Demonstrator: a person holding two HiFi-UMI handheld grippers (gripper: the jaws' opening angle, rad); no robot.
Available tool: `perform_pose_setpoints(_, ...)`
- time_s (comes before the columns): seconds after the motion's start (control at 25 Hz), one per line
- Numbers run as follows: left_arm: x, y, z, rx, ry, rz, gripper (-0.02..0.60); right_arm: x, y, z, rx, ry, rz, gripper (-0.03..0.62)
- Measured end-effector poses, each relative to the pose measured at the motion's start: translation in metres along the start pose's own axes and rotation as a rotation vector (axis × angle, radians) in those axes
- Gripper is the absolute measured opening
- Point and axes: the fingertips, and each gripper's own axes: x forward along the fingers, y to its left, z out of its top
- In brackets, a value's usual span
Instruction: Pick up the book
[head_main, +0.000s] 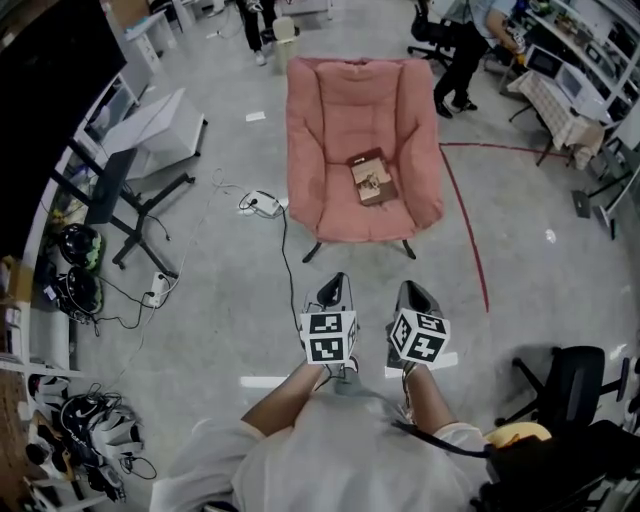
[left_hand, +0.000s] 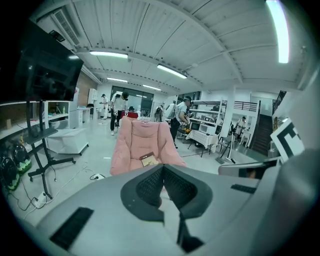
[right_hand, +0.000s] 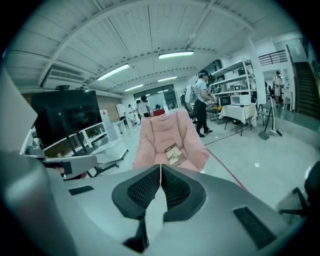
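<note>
Book (head_main: 372, 177) lies flat on the seat of the pink armchair (head_main: 330, 110), cover up and a little askew, toward the three o'clock side of the cushion. In the head view the chair stands at twelve o'clock from the person, well apart from both grippers, with bare grey floor between.

Both grippers are held side by side, close to the body, and point toward the chair. The left gripper (head_main: 334, 287) has its jaws closed together with nothing between them; in the left gripper view the dark pads meet and the book shows just above them, far off on the chair. The right gripper (head_main: 414, 292) is at three o'clock from the left one, its jaws likewise pressed together and empty.

A white power strip (head_main: 260, 204) with its cable lies on the floor at nine o'clock from the chair's base. A red floor line (head_main: 468, 205) curves past the chair at three o'clock. A black office chair (head_main: 572, 385) sits at four o'clock from the grippers.
</note>
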Motion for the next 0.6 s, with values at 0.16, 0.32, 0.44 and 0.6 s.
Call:
perform_pose_setpoints(0.16,0.028,0.003,0.010,0.007,0.008,0.013,0.000,0.025,-0.018,0.009,0.001,0.023,-0.010,0.031)
perform_pose_setpoints(0.32,0.048,0.009,0.020,-0.001,0.005,0.041,0.000,0.045,-0.026,0.022,-0.018,0.036,-0.001,0.031)
perform_pose_setpoints(0.44,0.060,0.020,0.024,-0.020,0.007,0.063,0.000,0.061,-0.026,0.031,-0.039,0.038,0.007,0.031)
perform_pose_setpoints(0.6,0.074,0.033,0.028,-0.037,0.014,0.075,0.000,0.077,-0.023,0.037,-0.054,0.052,0.010,0.031)
